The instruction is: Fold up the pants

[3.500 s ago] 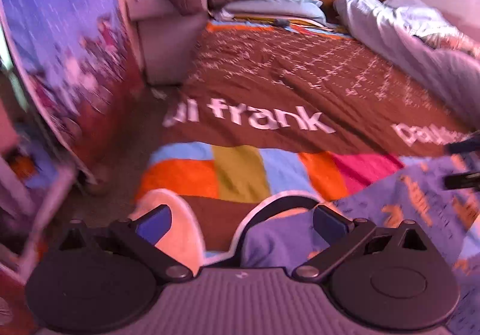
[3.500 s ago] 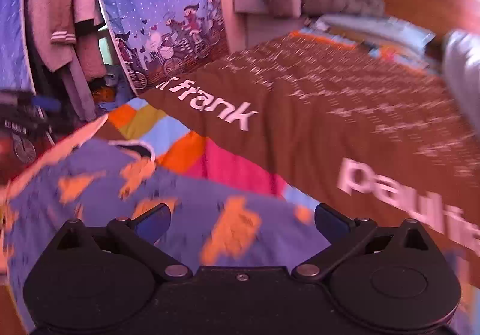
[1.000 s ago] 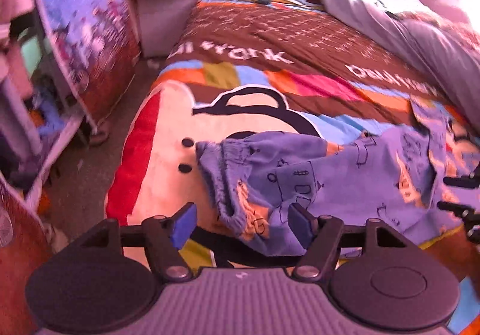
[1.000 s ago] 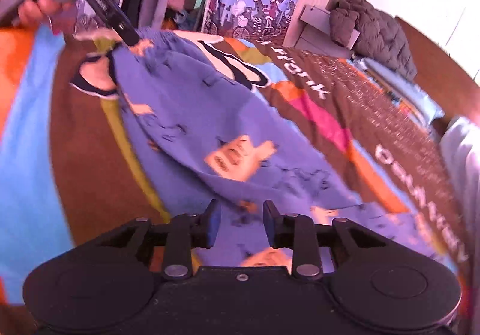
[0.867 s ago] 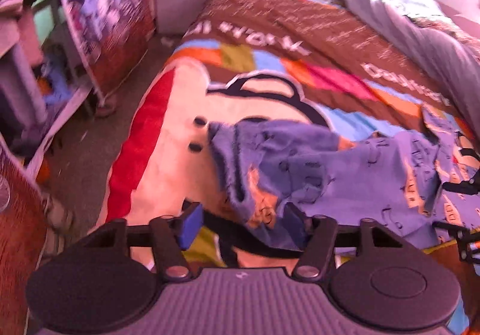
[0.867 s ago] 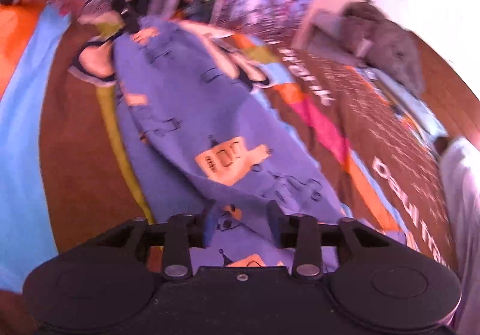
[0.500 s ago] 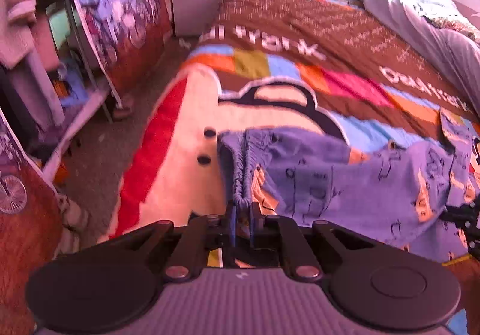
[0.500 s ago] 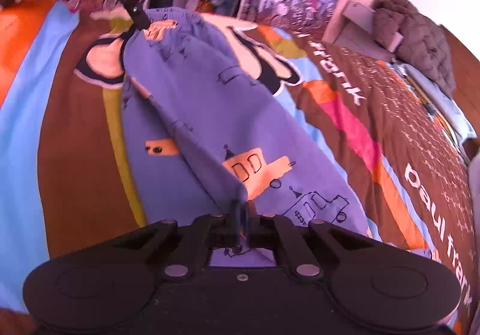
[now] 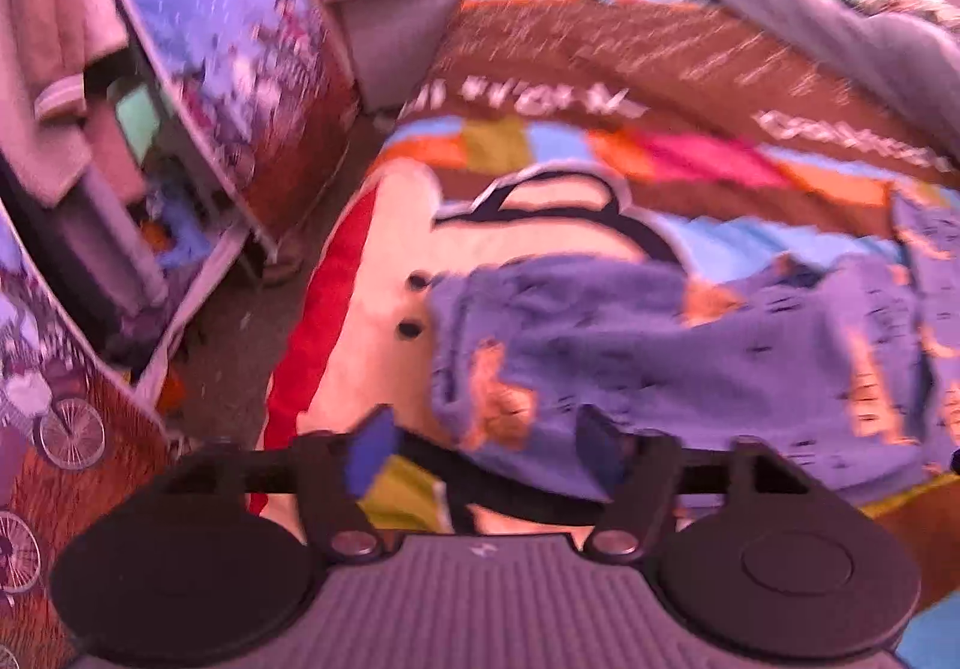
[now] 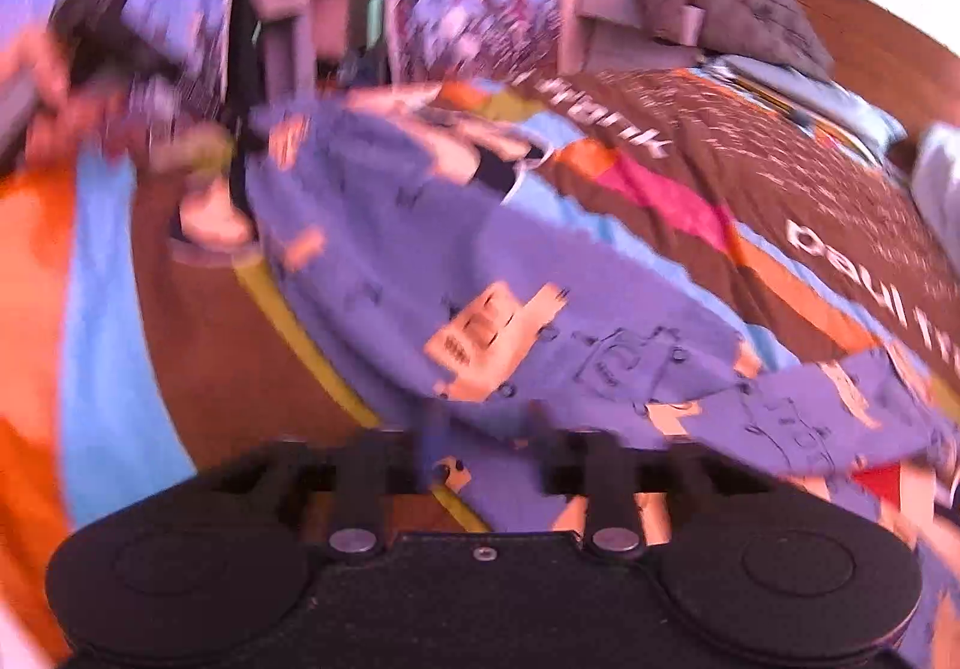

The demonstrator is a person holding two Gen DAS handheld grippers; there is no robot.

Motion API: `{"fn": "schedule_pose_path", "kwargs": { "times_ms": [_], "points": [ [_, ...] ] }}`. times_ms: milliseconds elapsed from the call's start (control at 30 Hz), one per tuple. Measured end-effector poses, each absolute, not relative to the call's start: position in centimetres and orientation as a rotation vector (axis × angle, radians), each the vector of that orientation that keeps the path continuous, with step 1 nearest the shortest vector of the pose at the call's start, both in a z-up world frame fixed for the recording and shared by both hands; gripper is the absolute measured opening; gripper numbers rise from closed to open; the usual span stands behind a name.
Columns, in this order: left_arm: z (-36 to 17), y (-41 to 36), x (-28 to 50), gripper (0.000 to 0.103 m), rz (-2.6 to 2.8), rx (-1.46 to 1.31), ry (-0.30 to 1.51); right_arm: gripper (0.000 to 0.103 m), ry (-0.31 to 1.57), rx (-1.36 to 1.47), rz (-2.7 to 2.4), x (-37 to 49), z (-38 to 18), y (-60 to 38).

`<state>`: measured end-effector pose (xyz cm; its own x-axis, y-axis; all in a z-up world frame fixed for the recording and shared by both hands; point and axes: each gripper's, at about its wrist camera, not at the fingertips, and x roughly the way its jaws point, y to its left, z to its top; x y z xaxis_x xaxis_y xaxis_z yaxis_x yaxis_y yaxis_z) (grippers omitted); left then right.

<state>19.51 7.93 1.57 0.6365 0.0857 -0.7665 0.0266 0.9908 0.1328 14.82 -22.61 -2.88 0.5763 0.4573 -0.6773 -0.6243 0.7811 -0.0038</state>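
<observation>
Starting at the left, we see the curtain [image 9: 240, 39] with its bicycle print hanging beside the bed [image 9: 600, 69], and the floor [image 9: 228, 345] between them. On the near end of the bed's patterned cover lie the pants [image 9: 660, 345], purple-blue with orange prints, spread crosswise, the gathered waistband toward our left and the legs running off to our right. Our left gripper [image 9: 483, 447] sits at the near edge of the waistband with its fingers [image 9: 369, 450] well apart; nothing is pinched between them, though the cloth lies just past them. Moving right, in the right wrist view the pants [image 10: 480, 273] stretch away from us toward the left hand [image 10: 42, 87], blurred at the far end. Our right gripper [image 10: 483, 438] is over the leg end, its fingers [image 10: 429, 438] parted less widely, and the fabric edge lies at them; blur keeps us from saying whether cloth touches either one, but they are not closed on it. We judge the pants have been laid out and we are between grips, with no tidy fold visible yet. The next move, as we read it, calls for taking hold of the waistband edge and the leg hems again and bringing one leg over the other, keeping the cloth taut enough to avoid bunching.
</observation>
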Motion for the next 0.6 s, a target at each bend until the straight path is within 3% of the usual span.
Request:
{"fn": "schedule_pose_path", "kwargs": {
  "times_ms": [33,100,167,400,600],
  "points": [
    [2.0,7.0,18.9,0.082,0.019,0.145,0.858,0.07,0.705,-0.214,0.621,14.5,-2.1,-23.6],
    [2.6,5.3,17.8,0.097,-0.021,0.146,0.82,0.082,0.693,-0.157,0.55,13.6,-0.9,-26.0],
    [2.7,3.3,16.7,0.102,-0.051,0.119,0.773,0.1,0.711,-0.125,0.441,12.5,-0.5,-28.4],
    [1.5,-3.8,13.0,0.102,-0.102,-0.006,0.787,0.102,0.741,0.18,0.143,8.9,-2.2,-37.6],
    [0.2,-9.2,11.3,0.102,-0.152,0.095,0.813,0.102,0.656,0.253,0.081,8.0,-1.4,-41.8]
  ]
}}
